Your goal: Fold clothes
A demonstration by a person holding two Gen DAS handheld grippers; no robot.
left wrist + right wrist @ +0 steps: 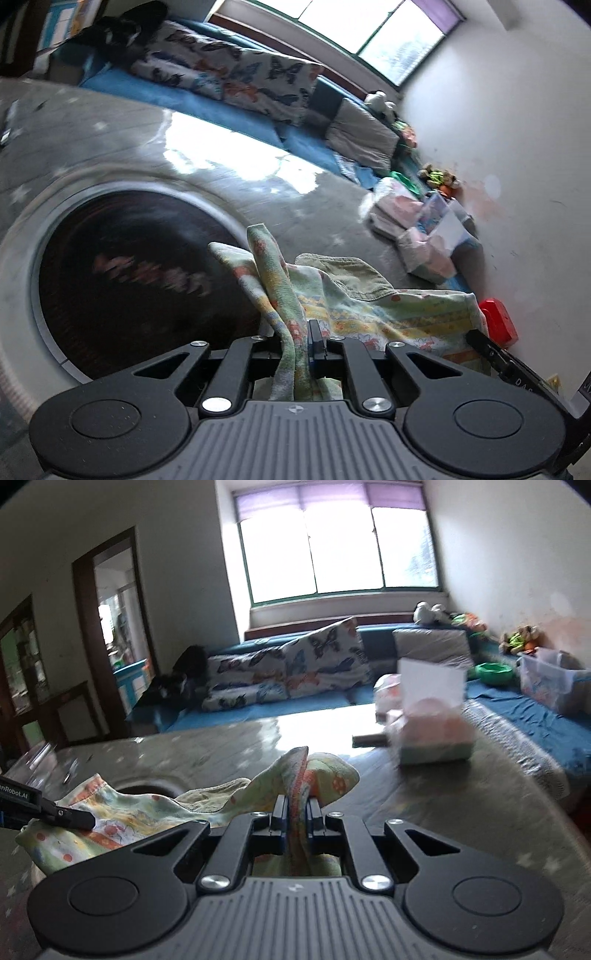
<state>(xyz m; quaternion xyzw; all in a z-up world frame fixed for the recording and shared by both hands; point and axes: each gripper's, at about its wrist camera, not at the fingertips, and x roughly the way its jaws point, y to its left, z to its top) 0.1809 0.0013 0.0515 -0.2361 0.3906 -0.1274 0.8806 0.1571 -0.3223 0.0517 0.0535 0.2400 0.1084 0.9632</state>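
Ribbed grey claw (pixel 295 814), soft printed cloth (pixel 155 812) pinched

Garment (pixel 155 808) stretched between the left tongs (pixel 301 332) and right tongs (pixel 297 808), above the tabletop (pixel 424 812). Round recess (pixel 129 273) in the tabletop lies left of the garment. Tissue box (pixel 432 738) on the tabletop beyond. Bed (pixel 325 701) behind the tabletop, carrying a quilt (pixel 288 668), below the window (pixel 340 550).

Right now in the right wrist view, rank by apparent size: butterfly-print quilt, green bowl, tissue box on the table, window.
1. Bright three-pane window
2. White butterfly-print quilt
3. Tissue box with white sheet sticking up, blurred and nearer the camera, so its place against the quilt is unsure
4. Round green bowl
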